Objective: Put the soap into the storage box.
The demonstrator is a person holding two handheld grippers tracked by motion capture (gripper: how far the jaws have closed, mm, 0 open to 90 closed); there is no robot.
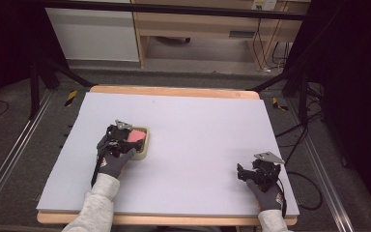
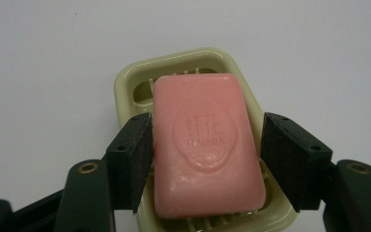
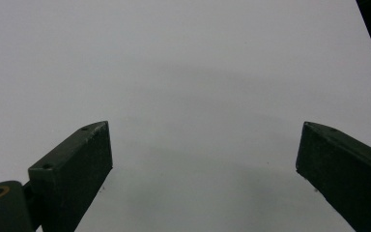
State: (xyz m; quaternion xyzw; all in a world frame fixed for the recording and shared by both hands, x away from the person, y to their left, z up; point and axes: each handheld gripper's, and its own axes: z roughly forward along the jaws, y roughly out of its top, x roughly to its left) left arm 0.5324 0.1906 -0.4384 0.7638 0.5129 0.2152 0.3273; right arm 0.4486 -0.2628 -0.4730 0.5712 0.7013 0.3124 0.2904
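Note:
A pink bar of soap (image 2: 205,145) with an embossed stamp lies in a pale yellow-green soap dish (image 2: 125,82) on the white table top. My left gripper (image 2: 207,123) straddles the bar: the left pad sits right against its side, while a thin gap shows between the right pad and the bar. In the high view the soap (image 1: 136,136) and dish (image 1: 145,151) sit left of centre, with the left gripper (image 1: 128,140) over them. My right gripper (image 1: 242,173) rests near the front right corner, open with bare table between its jaws (image 3: 203,145).
The white board (image 1: 198,125) lies on a wooden table. Dark stands, cables and floor rails flank both sides, and a wooden bench stands behind the far edge.

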